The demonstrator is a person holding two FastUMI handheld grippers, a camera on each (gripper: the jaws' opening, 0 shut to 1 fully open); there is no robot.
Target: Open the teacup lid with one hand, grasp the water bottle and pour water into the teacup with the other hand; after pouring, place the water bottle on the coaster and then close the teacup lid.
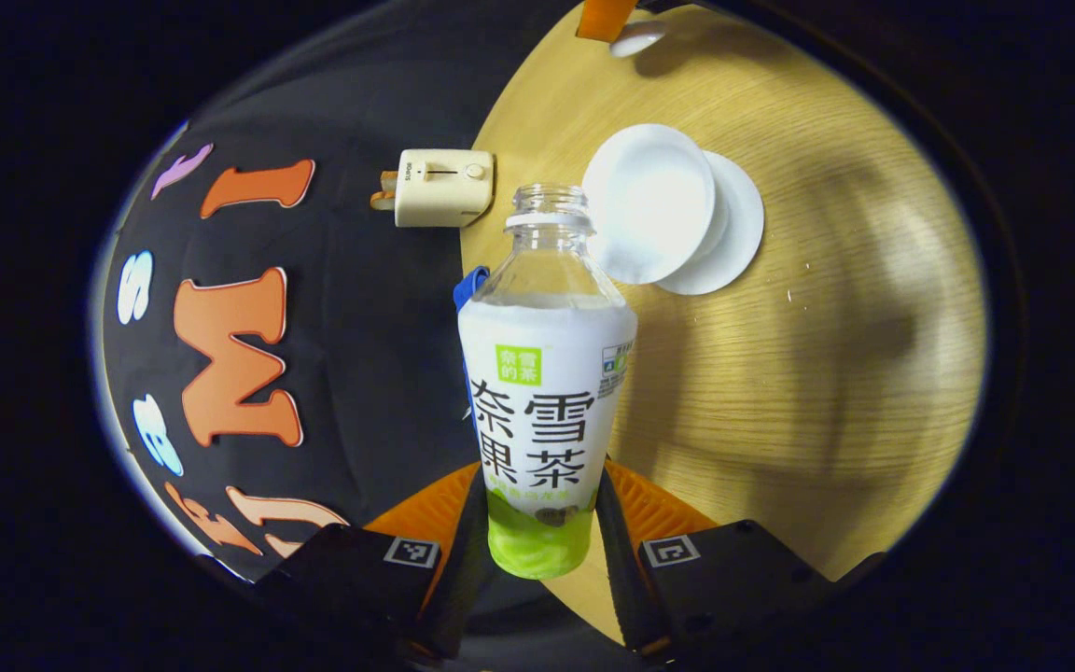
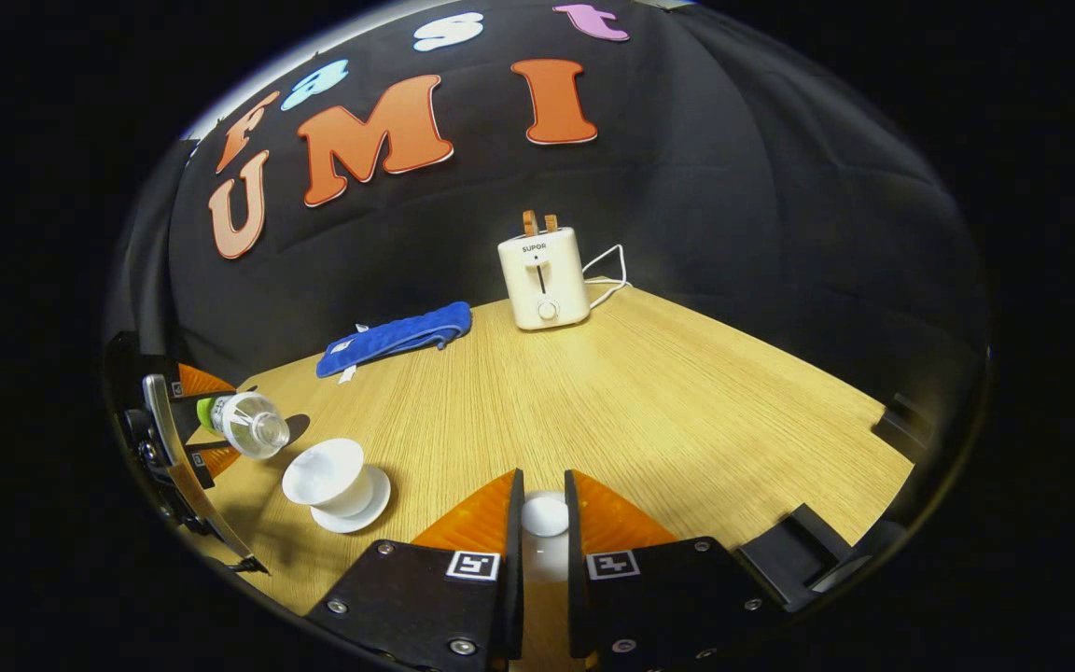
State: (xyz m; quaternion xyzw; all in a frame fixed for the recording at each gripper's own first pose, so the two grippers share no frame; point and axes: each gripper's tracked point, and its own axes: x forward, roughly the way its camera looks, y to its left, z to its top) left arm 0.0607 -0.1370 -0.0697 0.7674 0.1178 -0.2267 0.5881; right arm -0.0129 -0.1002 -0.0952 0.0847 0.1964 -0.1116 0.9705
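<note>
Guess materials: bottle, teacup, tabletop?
Water bottle: clear glossy plastic by the look, see-through neck, printed sleeve. Teacup: smooth white, probably glazed ceramic, soft sheen. Table: light wood grain, matte, possibly laminate.

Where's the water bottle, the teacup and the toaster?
water bottle (image 1: 545, 420): left gripper view, on its label.
teacup (image 2: 325, 474): right gripper view, on its open bowl.
toaster (image 2: 543, 280): right gripper view, on its front face.
</note>
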